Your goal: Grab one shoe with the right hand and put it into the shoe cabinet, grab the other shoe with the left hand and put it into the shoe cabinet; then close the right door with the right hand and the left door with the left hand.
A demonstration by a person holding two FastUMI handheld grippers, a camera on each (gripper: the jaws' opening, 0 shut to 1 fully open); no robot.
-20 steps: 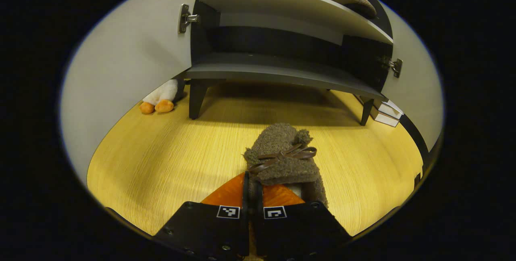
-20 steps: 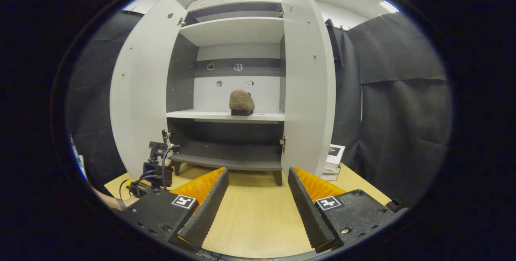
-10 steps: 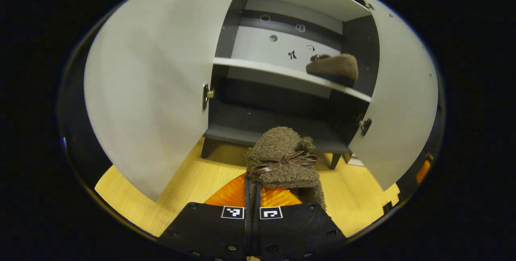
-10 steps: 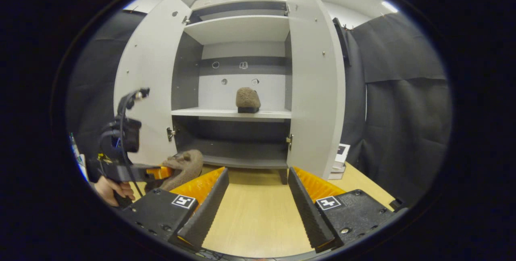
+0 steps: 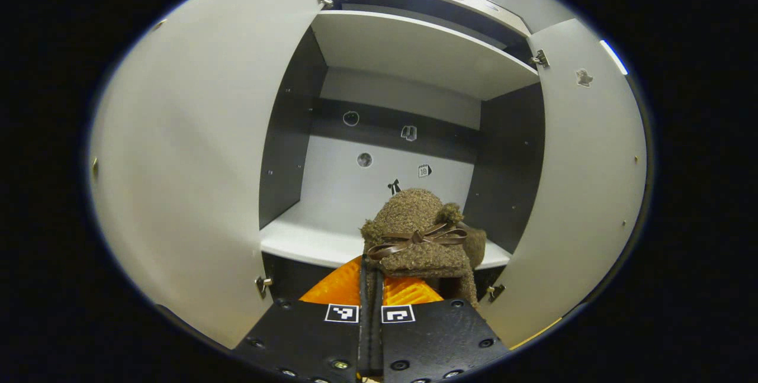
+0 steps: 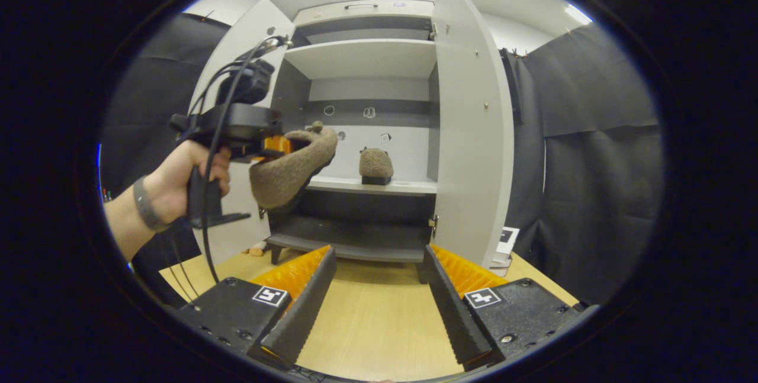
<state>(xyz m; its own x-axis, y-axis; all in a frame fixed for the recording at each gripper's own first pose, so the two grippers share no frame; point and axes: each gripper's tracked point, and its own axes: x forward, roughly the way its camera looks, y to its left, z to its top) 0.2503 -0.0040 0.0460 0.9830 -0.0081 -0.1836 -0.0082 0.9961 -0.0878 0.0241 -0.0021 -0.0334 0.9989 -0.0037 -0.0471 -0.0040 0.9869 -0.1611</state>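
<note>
Comparing the two views, we note that the right gripper view takes in the person's hand (image 6: pixel 177 184) gripping the left gripper (image 6: pixel 283 147) from the side, plus the wooden floor (image 6: pixel 373 318) and books (image 6: pixel 503 244) beside the cabinet (image 6: pixel 468 134); the left gripper view looks straight into the cabinet at shelf height.

We count two shoes, two open doors and two grippers. One shoe (image 6: pixel 375 165) sits on the middle shelf (image 6: pixel 402 185), toward its right. The other shoe (image 5: pixel 421 235) is clamped at its rim between the left gripper's (image 5: pixel 372 279) jaws, held in the air in front of the left half of that shelf, hanging toe-down in the right gripper view.

The held shoe is a brown, fuzzy slipper with a thin dark ribbon bow (image 5: pixel 417 235) across the top.

The right gripper's (image 6: pixel 379 279) jaws stand wide apart, holding nothing, low over the floor.
</note>
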